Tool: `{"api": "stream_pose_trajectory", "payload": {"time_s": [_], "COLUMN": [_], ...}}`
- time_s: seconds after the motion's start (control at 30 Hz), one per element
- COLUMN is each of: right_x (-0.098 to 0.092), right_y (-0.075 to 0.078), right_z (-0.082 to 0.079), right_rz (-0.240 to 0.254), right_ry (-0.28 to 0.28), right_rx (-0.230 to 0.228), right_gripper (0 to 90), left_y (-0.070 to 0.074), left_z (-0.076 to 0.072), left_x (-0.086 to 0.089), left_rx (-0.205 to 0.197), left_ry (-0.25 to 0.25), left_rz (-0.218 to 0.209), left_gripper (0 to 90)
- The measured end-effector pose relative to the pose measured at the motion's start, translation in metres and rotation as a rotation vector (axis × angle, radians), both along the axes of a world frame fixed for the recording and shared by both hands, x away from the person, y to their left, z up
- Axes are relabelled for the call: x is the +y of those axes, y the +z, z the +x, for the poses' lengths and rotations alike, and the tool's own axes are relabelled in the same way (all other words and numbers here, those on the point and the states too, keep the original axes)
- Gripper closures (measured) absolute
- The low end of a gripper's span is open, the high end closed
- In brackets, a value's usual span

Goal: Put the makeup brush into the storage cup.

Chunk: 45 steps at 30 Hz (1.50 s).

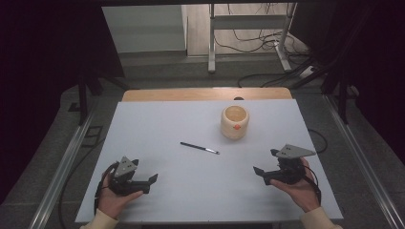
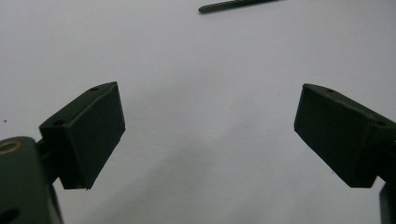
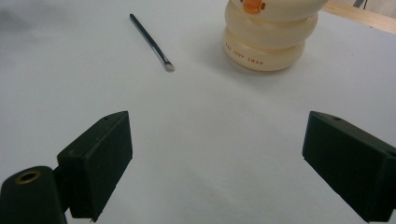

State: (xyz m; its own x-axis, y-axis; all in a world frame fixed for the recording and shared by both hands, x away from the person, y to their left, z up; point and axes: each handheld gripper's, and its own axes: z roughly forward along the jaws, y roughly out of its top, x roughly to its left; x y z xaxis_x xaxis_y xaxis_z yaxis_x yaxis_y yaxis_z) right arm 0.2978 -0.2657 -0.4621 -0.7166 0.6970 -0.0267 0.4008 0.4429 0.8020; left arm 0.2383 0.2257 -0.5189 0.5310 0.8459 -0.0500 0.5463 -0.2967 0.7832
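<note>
Nearest the person, the left gripper point(image 1: 154, 179) and right gripper point(image 1: 258, 171) rest on the white table point(image 1: 143, 129), jaws spread wide, holding nothing. Beyond and between them lies the pen point(image 1: 199, 148). Farther, right of the pen, stands the cream cup point(image 1: 234, 122).

High view looks down over table point(image 1: 191, 191); both gripper views sit low, sharing pen point(image 3: 150, 41).
</note>
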Motion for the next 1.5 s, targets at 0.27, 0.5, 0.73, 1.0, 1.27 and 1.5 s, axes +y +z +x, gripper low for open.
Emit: {"api": "stream_pose_trajectory", "payload": {"time_s": [0.27, 0.5, 0.73, 1.0, 1.27, 1.5], "right_x": [0.009, 0.02, 0.024, 0.034, 0.043, 0.049], "right_y": [0.004, 0.01, 0.014, 0.019, 0.019, 0.021], "right_z": [0.008, 0.016, 0.019, 0.023, 0.029, 0.033], "right_rz": [-0.004, 0.011, 0.006, -0.005, -0.025, -0.031], "right_ry": [0.01, 0.023, 0.038, 0.075, 0.107, 0.117], "right_rx": [0.015, 0.014, 0.009, 0.012, 0.023, 0.027], "right_gripper": [9.9, 10.6, 10.8, 11.4, 11.3, 11.6], "left_y": [0.0, 0.0, 0.0, -0.001, -0.002, -0.002], "left_z": [0.0, 0.001, 0.001, 0.001, 0.0, 0.001], "left_x": [0.0, -0.001, -0.001, -0.003, -0.002, -0.003], "left_rx": [0.001, 0.001, 0.002, 0.007, 0.007, 0.011], "left_ry": [-0.007, -0.014, -0.014, -0.021, -0.022, -0.023], "left_rz": [0.0, 0.004, 0.005, 0.009, 0.012, 0.016], "left_gripper": [9.1, 9.0, 8.7, 8.7, 8.6, 8.6]}}
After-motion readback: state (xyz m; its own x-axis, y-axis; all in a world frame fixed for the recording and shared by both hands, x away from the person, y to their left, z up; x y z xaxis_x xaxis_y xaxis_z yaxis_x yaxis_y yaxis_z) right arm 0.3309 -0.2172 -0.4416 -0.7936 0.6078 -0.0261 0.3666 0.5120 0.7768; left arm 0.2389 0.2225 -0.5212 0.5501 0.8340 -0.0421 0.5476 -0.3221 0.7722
